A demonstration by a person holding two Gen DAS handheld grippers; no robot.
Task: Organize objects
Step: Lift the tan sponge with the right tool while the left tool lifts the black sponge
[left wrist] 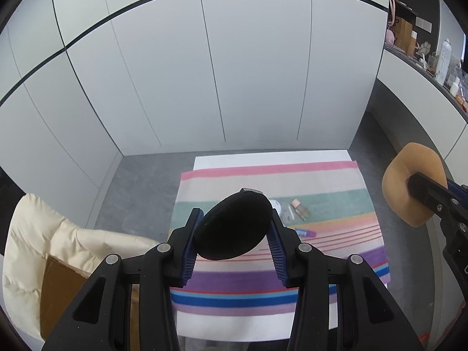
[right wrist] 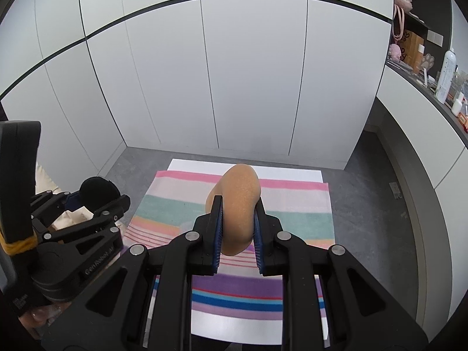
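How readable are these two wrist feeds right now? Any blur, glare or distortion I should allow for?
Left wrist view: sharp, even soft light, no glare; strong fisheye bends the cabinet doors, and the black puff in the left gripper shows almost no surface detail. Right wrist view: equally sharp and evenly lit; the tan sponge in the right gripper hides part of the striped cloth.

A white table [left wrist: 263, 158] stands on the grey floor [left wrist: 140, 193]. A striped cloth [left wrist: 321, 201] covers most of it, leaving the far edge bare. On the cloth lie a small bottle [left wrist: 299, 208], a white disc [left wrist: 276, 204] and a blue-purple tube [left wrist: 305, 232].
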